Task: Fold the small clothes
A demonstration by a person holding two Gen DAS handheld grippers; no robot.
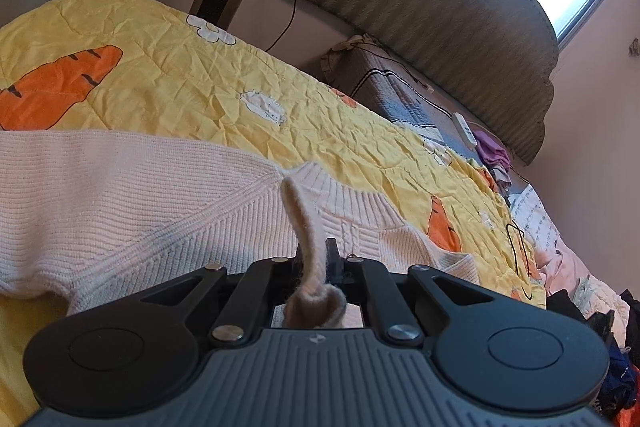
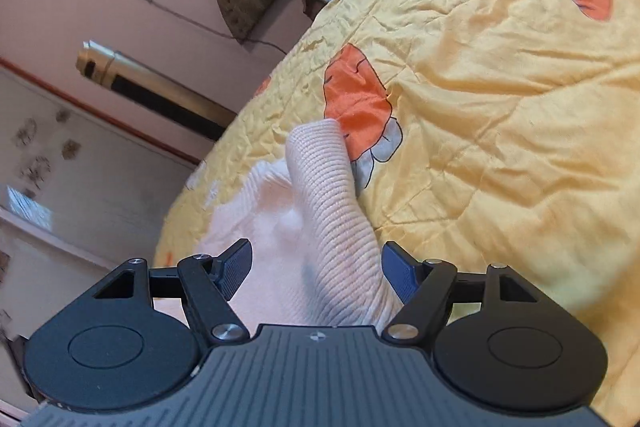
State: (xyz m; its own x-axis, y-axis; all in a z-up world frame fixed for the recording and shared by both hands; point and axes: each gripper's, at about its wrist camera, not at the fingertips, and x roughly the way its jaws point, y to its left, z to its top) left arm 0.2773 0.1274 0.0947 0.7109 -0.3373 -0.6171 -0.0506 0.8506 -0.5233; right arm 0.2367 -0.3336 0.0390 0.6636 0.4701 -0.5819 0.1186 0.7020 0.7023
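A pale pink knitted sweater point(image 1: 120, 195) lies spread on a yellow quilt with carrot prints point(image 1: 240, 75). Its ribbed collar points toward the headboard. My left gripper point(image 1: 316, 251) is shut on a pinched fold of the sweater, which stands up in a narrow ridge and bunches behind the jaws. In the right wrist view a ribbed sleeve of the sweater point(image 2: 324, 187) runs up over the quilt point(image 2: 480, 107). My right gripper point(image 2: 316, 267) is open, and the sleeve lies between its spread pads without being pressed.
A padded green headboard point(image 1: 460, 39) stands at the far end, with a white power strip point(image 1: 464, 125) and purple cloth below it. Dark clothes point(image 1: 600, 327) are piled at the right. A black cable point(image 1: 516, 247) loops on the quilt. A tall gold appliance point(image 2: 152, 87) stands beside the bed.
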